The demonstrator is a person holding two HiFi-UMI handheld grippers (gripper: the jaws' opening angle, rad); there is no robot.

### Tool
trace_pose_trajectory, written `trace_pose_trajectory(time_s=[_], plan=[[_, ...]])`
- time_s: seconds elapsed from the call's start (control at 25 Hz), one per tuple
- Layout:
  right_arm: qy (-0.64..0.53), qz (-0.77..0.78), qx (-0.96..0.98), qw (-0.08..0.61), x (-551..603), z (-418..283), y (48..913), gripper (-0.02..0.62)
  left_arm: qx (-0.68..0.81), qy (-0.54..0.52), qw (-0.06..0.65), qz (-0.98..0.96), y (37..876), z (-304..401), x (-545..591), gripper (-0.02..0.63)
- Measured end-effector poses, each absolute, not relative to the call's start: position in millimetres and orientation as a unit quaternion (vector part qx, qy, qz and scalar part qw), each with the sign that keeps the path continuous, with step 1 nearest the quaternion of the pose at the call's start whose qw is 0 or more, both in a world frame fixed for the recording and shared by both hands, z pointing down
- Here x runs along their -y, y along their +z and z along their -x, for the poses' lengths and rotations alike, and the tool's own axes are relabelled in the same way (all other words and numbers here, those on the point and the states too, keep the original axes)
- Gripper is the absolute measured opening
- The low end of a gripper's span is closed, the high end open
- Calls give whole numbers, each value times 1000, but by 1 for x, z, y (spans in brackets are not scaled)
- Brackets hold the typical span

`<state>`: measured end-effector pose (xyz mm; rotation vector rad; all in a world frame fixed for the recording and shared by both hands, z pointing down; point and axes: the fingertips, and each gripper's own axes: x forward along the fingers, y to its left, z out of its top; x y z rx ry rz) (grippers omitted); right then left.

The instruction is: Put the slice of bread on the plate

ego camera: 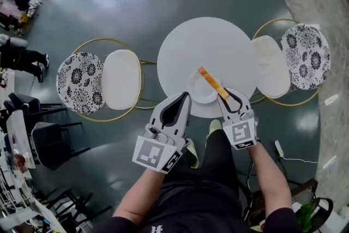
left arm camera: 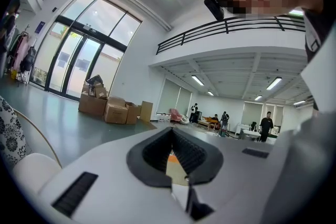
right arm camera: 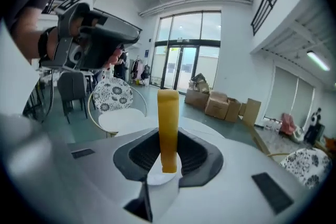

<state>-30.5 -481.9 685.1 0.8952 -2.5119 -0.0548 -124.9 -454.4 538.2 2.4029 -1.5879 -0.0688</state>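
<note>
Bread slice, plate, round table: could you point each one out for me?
bread slice (ego camera: 212,83): head view, middle of its orange edge.
plate (ego camera: 196,93): head view, bare left part of the dish.
table (ego camera: 191,46): head view, bare top beyond the plate.

A round white table (ego camera: 218,46) stands on a glossy, dark grey-green floor (ego camera: 136,3) in a large, bright hall. A single small white plate (ego camera: 197,90) rests directly on the tabletop, close to the near edge and about midway between the table's left and right sides. The rest of the tabletop is plain white. Two gold-framed chairs stand on the floor on either side, the left chair (ego camera: 121,79) and the right chair (ego camera: 272,65), each with a cream seat turned toward the table and a black-and-white floral back on its outer side.
</note>
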Motion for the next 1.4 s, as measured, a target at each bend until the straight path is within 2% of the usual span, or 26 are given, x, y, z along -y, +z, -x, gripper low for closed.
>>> trace_pose_trajectory(time_s=[0.56,1.16,1.2,1.32,1.4], plan=[[-251,-292,861,332,500,54,762,89,554,-31,128,-822,589,145,480,6],[-310,-206,822,431,483,56,815,92,564,-15,151,-812,603,154,479,6],[-310,-197,817,445,483,54,818,101,565,-14,153,-811,602,154,479,6],[-318,-164,796,488,483,49,829,207,567,-13,160,-808,601,156,478,6],[-330,-149,783,506,485,46,830,219,570,-13,164,-805,601,158,478,6]])
